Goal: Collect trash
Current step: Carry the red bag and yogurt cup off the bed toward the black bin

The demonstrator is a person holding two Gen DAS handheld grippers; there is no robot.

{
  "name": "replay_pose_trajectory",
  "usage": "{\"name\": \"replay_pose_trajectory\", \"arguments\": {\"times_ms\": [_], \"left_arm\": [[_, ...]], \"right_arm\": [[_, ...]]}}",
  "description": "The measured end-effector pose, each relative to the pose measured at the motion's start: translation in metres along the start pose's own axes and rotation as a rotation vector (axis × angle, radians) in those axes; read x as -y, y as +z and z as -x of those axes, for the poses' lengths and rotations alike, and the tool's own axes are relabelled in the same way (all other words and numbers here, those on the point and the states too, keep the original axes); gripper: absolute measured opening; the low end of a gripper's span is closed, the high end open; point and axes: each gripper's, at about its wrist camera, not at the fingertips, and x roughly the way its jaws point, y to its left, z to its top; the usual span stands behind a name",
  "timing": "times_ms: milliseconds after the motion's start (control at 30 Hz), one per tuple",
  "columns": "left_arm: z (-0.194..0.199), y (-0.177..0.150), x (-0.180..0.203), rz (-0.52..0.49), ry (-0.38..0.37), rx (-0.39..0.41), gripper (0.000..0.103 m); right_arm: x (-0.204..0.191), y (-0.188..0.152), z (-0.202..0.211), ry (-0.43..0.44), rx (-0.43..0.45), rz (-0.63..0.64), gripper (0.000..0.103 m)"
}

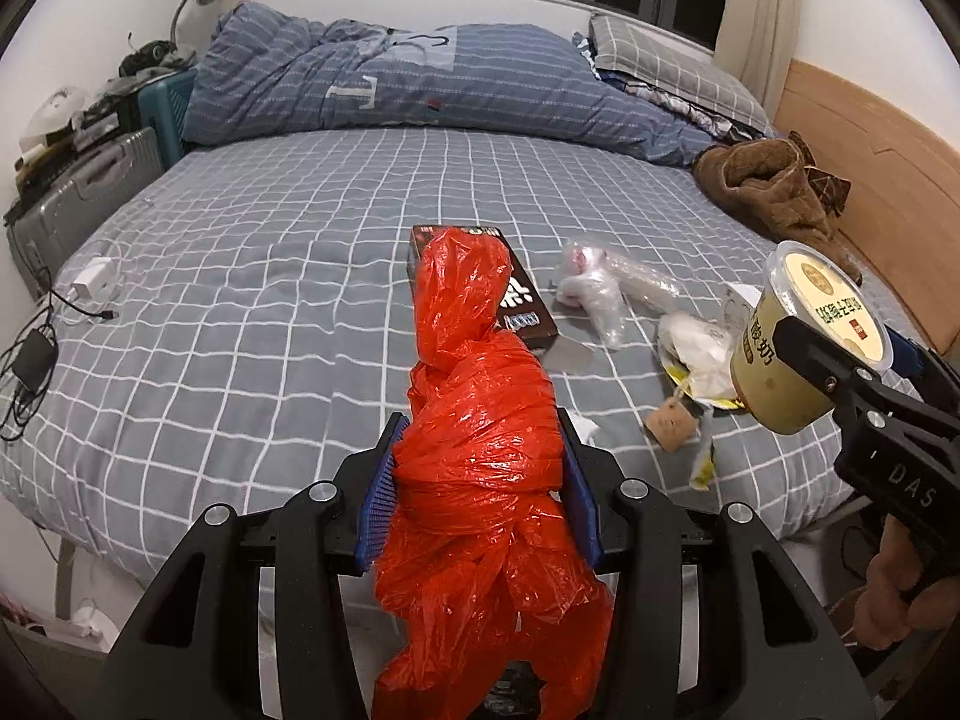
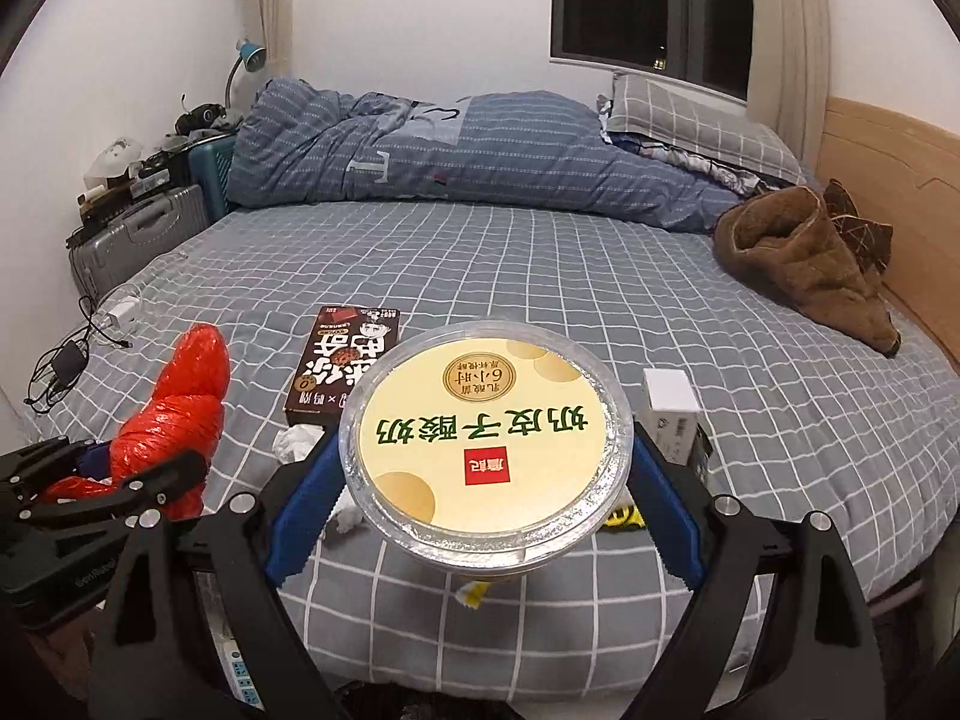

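Note:
My left gripper (image 1: 480, 468) is shut on a crumpled red plastic bag (image 1: 480, 456), held above the near edge of the bed; the same red bag (image 2: 180, 420) shows at the left of the right wrist view. My right gripper (image 2: 480, 450) is shut on a round yellow yogurt tub (image 2: 486, 444) with a clear lid, its blue pads pressing both sides. That tub (image 1: 792, 348) appears lifted at the right of the left wrist view. On the grey checked bed lie a dark brown snack box (image 2: 342, 360), clear plastic wrap (image 1: 606, 288), white and yellow wrappers (image 1: 702, 360) and a white tissue (image 2: 297, 441).
A small white box (image 2: 672, 414) lies on the bed (image 1: 270, 276) to the right. A brown garment (image 2: 810, 264) sits by the wooden headboard, a blue duvet (image 1: 390, 78) at the far side. A charger with cables (image 1: 90, 288) is at the left edge, a suitcase (image 1: 78, 192) beyond.

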Motion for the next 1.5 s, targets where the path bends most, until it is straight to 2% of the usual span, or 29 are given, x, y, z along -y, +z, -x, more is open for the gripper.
{"name": "replay_pose_trajectory", "arguments": {"times_ms": [167, 633, 1200, 1500], "left_arm": [[0.008, -0.016, 0.007, 0.001, 0.001, -0.014, 0.047], [0.029, -0.071, 0.015, 0.001, 0.009, -0.067, 0.047], [0.065, -0.110, 0.036, -0.004, 0.007, -0.131, 0.047], [0.065, -0.140, 0.030, 0.017, 0.004, -0.180, 0.047]], "right_arm": [[0.002, -0.009, 0.015, 0.003, -0.004, -0.016, 0.085], [-0.003, -0.059, 0.052, 0.014, -0.066, -0.016, 0.085], [-0.013, -0.097, 0.105, 0.037, -0.146, -0.021, 0.085], [-0.018, -0.133, 0.098, 0.050, -0.239, -0.007, 0.085]]}}
